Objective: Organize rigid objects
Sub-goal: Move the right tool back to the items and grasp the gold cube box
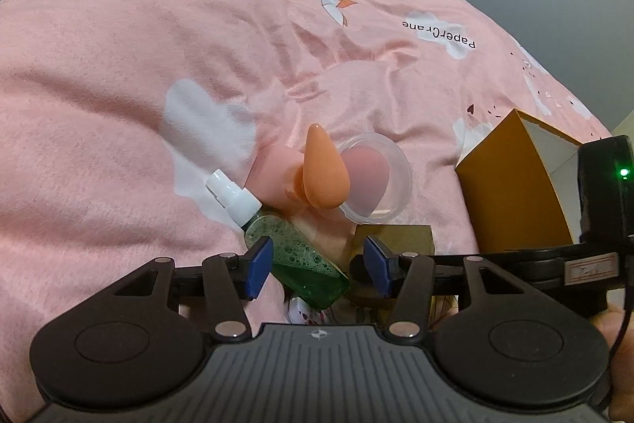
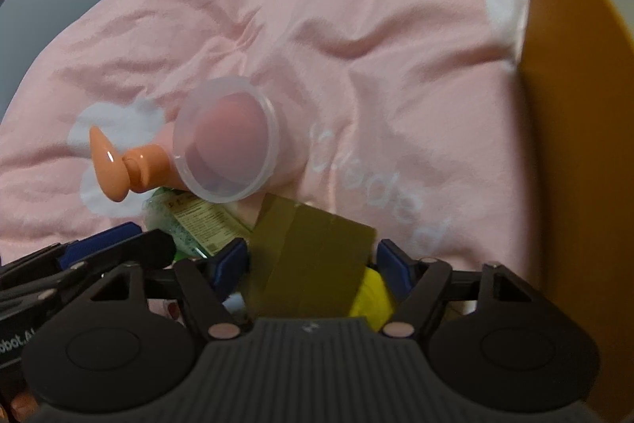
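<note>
Black linkage arms and blue-padded fingertips filled the bottom of both views, and between the left gripper (image 1: 319, 264) pads lay the green translucent spray bottle with the white pump cap (image 1: 295, 252), flat on the pink printed bedspread (image 1: 119, 86). Its long axis ran on a diagonal, cap up and to the left, base down toward the right pad. The left pad sat just beside the bottle's shoulder; the right pad stood apart from it, so the jaws were wide and gripping nothing. To close squarely across that body, I judged, the left tongs would need a twist, since the pads were not square to the bottle's axis.

Just past the bottle lay the peach plastic bottle with the teardrop-shaped orange cap (image 1: 323, 173), and touching it on the right the clear round plastic tub with a pink sponge inside (image 1: 374, 181). Right again, near the bedspread's right edge, stood the open orange cardboard box with the white inside (image 1: 515, 193), probably the place for the lot.

Over on the right gripper (image 2: 311, 264), the small brown cardboard carton with tape across it (image 2: 313, 260) sat between widely parted pads; whether either pad touched it I could not tell. Something yellow (image 2: 374, 296) peeked out beneath it. So the left hand was nearer the spray bottle, the right nearer the carton and the orange box.
</note>
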Motion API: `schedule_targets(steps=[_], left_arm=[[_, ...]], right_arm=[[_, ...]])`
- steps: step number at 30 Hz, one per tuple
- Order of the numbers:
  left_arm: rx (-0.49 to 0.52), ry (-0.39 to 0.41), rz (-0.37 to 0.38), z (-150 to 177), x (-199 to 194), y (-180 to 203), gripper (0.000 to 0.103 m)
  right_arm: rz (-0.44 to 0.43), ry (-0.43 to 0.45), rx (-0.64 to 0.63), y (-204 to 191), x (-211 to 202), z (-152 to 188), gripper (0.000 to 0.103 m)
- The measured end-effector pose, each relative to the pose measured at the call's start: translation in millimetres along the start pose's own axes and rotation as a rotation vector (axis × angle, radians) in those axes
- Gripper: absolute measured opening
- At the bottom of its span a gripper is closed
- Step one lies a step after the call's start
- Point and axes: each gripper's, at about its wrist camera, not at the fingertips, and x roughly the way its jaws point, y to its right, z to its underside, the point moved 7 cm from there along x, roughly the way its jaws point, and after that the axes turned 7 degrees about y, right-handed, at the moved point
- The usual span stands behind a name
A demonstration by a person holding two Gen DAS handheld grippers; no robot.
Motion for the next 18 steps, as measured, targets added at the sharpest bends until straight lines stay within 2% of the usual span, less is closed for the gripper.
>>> schedule_targets(steps=[1,2,6,9,13,18], left_arm=[[0.000,-0.001,0.001,0.0,0.1,-0.1,0.061],[0.001,-0.001,0.003,-0.3,-0.2,-0.2,0.060],[0.015,-0.001,0.030,-0.5,-3.2,2.4,0.059],[0.020,0.008,0.057,-1.8,-5.4,6.8,0.059],[0.034,0.021,0.097,-5.4,-5.6,16.1,0.059],[0.104,0.046,0.112,-9.8,3.9,34.5,0.067]], right_arm=[[0.005,-0.003,-0.006,-1.0,1.5,1.0,0.067],[-0.001,0.003,-0.015,-3.5,1.1,0.9,0.060],[-0.003,0.031,-0.050,-11.8,-9.8,1.4,0.050],[0.004,0.071,-0.080,-15.9,-24.9,-0.9,0.048],[0.073,0.150,-0.164,-15.6,-49.5,-7.4,0.048],[0.121,0.212,-0.232,-7.8,-76.5,-18.4,0.048]])
